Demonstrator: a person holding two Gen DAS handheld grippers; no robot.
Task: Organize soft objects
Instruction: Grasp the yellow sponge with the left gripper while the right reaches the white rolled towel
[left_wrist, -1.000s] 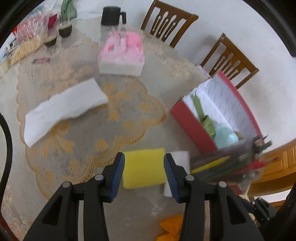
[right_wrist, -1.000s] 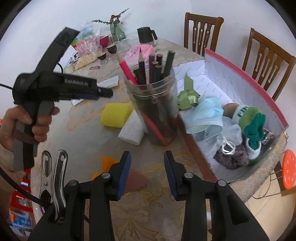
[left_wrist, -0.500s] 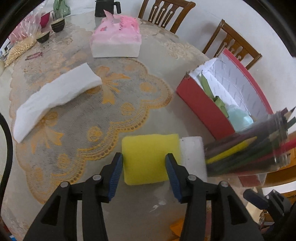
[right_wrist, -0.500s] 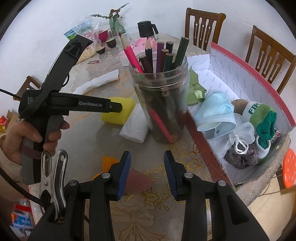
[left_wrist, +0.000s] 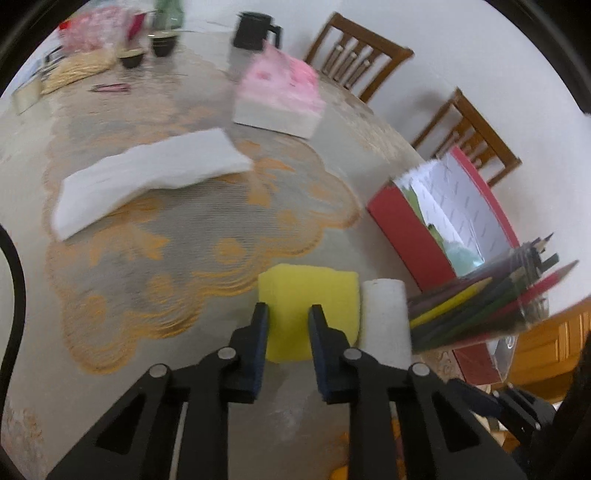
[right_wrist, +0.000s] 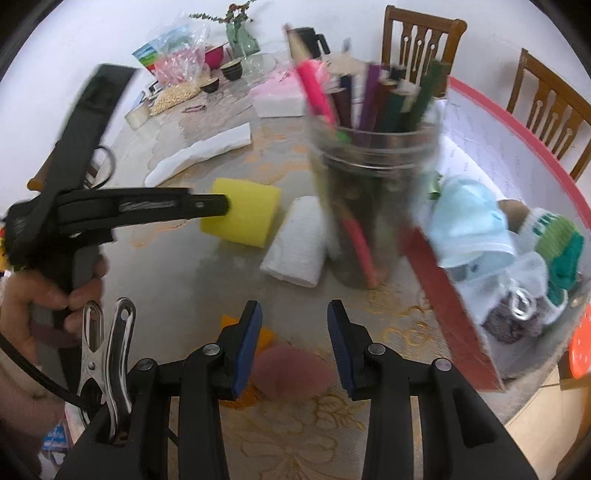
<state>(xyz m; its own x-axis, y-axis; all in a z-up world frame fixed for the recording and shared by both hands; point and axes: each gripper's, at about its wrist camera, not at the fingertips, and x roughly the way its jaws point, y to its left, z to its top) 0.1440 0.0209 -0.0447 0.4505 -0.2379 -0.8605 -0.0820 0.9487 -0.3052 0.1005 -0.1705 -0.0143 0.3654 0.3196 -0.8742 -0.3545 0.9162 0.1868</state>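
Left claw (left_wrist: 286, 314) pinched into the near edge of the yellow sponge (left_wrist: 308, 295) on the bench (left_wrist: 110, 332), right claw (right_wrist: 294, 325) spread wide and empty: shallow bite liable to slip, or swing likely to topple the pencil jar (right_wrist: 373, 199) beside the red box (right_wrist: 454, 310).

Pencil jar (right_wrist: 373, 177) motion-blurred, red box (right_wrist: 458, 306) cut off at right edge

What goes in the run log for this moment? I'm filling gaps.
left gripper: shut on yellow sponge | right gripper: open, hovering | red box: sponge not yet in
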